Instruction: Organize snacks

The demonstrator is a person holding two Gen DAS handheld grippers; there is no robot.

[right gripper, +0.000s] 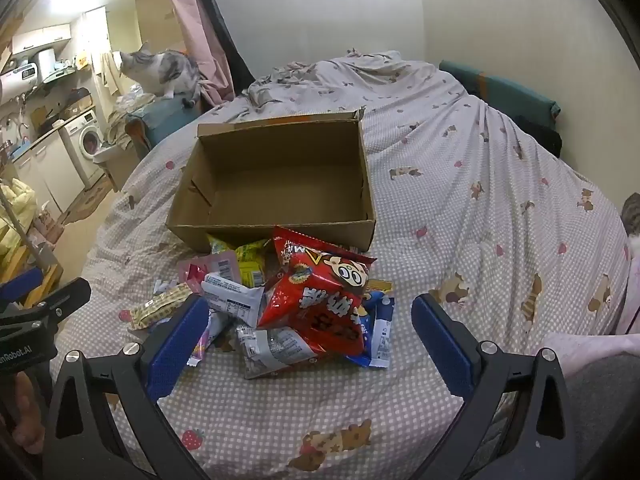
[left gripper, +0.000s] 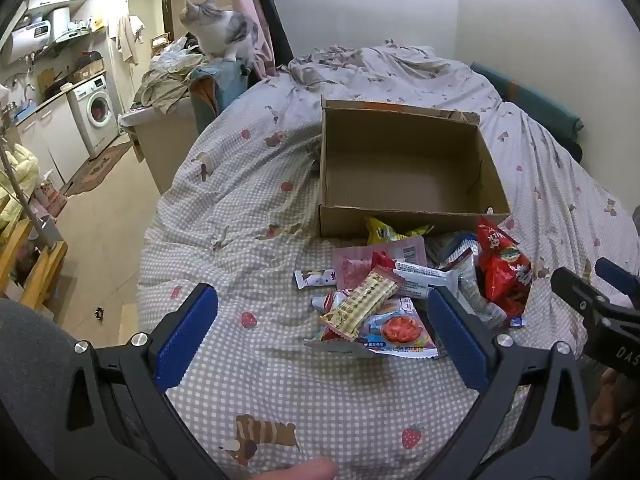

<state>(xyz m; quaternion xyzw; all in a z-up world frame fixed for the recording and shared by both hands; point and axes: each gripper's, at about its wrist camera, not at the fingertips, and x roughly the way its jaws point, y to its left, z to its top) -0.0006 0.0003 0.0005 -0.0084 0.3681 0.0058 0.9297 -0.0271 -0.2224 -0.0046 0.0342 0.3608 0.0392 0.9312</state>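
Observation:
A pile of snack packets (left gripper: pixel 404 284) lies on the bed just in front of an empty open cardboard box (left gripper: pixel 404 168). The pile holds a red chip bag (right gripper: pixel 320 300), a yellow checked bar (left gripper: pixel 360 304), a pink packet (left gripper: pixel 376 260) and white wrappers. The box also shows in the right wrist view (right gripper: pixel 276 184). My left gripper (left gripper: pixel 324 332) is open and empty, just short of the pile's near left side. My right gripper (right gripper: pixel 308 340) is open and empty, its jaws either side of the red bag's near end, above the bed.
The bed has a checked sheet (left gripper: pixel 280 392) with strawberry and dog prints. A cat (left gripper: pixel 220 28) sits on a cluttered cabinet at the far left. A floor with a washing machine (left gripper: pixel 96 112) lies left of the bed. A dark cushion (right gripper: pixel 512 92) lies by the wall.

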